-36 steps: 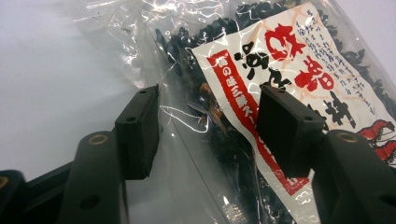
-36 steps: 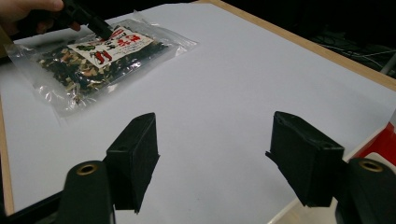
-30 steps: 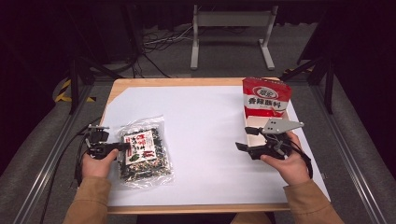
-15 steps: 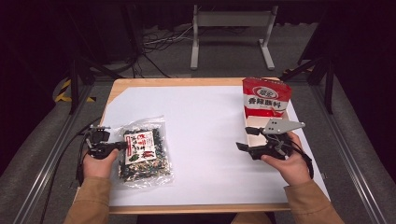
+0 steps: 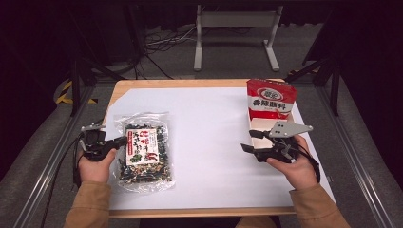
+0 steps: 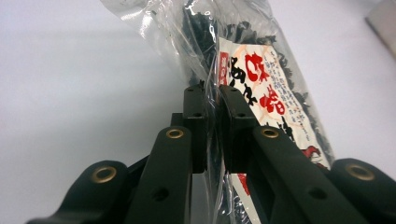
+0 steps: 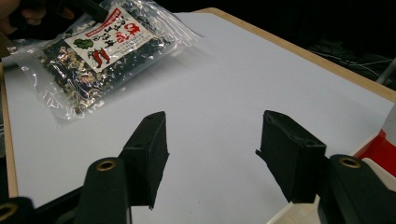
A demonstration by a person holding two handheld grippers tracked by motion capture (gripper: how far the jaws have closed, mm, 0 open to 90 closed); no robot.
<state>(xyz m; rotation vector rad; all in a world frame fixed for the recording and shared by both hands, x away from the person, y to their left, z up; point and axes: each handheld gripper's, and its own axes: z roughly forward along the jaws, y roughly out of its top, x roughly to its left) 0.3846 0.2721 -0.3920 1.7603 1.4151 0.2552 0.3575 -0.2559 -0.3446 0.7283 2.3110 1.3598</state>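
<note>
Jaws of the left gripper (image 5: 119, 141) have just closed and now pinch the left edge of the clear seaweed packet (image 5: 144, 152), whose film shows between the pads (image 6: 198, 114) in the left gripper view; that edge seems slightly raised off the white sheet (image 5: 209, 123), though this is hard to judge. Further right, the right gripper (image 5: 250, 140) has just narrowed a little, jaws apart over bare sheet, just beside the red seasoning bag (image 5: 271, 97).

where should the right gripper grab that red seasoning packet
Grip the red packet across its thin upper body, coming level from the near side with the right gripper. It stands upright and broad-faced, so the flat faces suit the open jaws; its white base looks wider.
</note>
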